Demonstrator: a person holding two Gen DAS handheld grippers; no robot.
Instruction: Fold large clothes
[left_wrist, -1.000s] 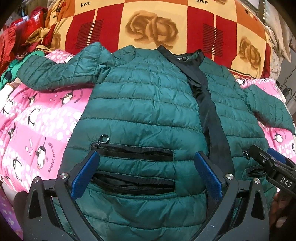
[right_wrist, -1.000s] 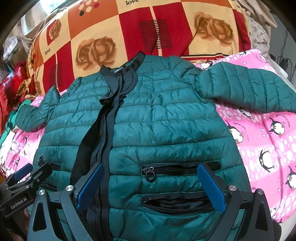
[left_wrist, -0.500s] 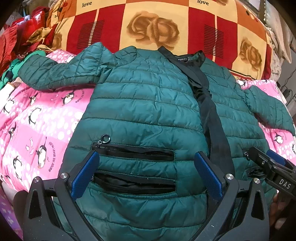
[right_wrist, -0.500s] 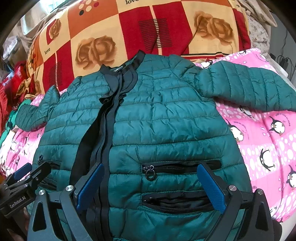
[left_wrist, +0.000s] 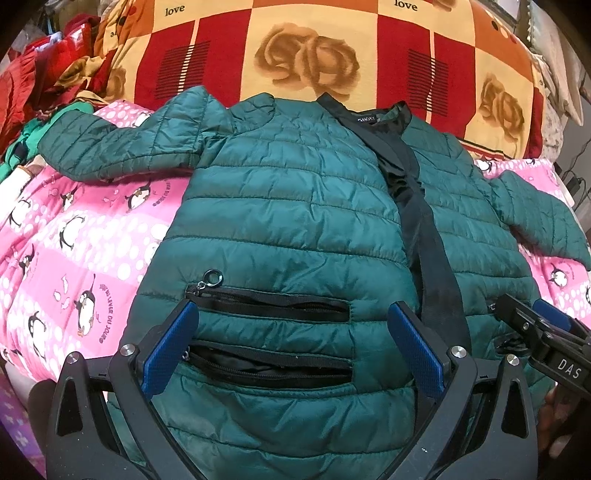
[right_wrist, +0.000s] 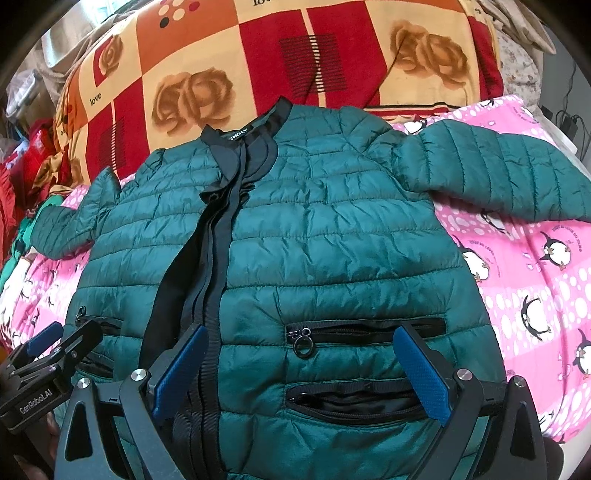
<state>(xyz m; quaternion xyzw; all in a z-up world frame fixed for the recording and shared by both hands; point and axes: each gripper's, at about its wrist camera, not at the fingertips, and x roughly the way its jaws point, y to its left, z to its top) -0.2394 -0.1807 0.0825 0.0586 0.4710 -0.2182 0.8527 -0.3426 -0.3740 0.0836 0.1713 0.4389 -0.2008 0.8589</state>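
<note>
A dark green quilted puffer jacket (left_wrist: 288, 206) lies front up and spread flat on the bed, collar far, hem near; it also shows in the right wrist view (right_wrist: 332, 236). Its black zip placket (left_wrist: 424, 236) runs down the middle and both sleeves stretch sideways. My left gripper (left_wrist: 291, 332) is open, hovering over the left-side pockets (left_wrist: 273, 310) near the hem. My right gripper (right_wrist: 301, 358) is open over the right-side pockets (right_wrist: 365, 328). Each gripper appears at the edge of the other's view: the right one (left_wrist: 535, 332), the left one (right_wrist: 55, 350).
A pink penguin-print blanket (left_wrist: 74, 251) covers the bed under the jacket. A red, orange and cream rose-patterned quilt (left_wrist: 314, 48) is piled behind the collar. Red and green clothes (left_wrist: 29, 99) are heaped at the far left. Cables (right_wrist: 565, 118) lie at the far right.
Both grippers have edged slightly lower and closer to the hem; the jacket lies unmoved and both grippers stay open.
</note>
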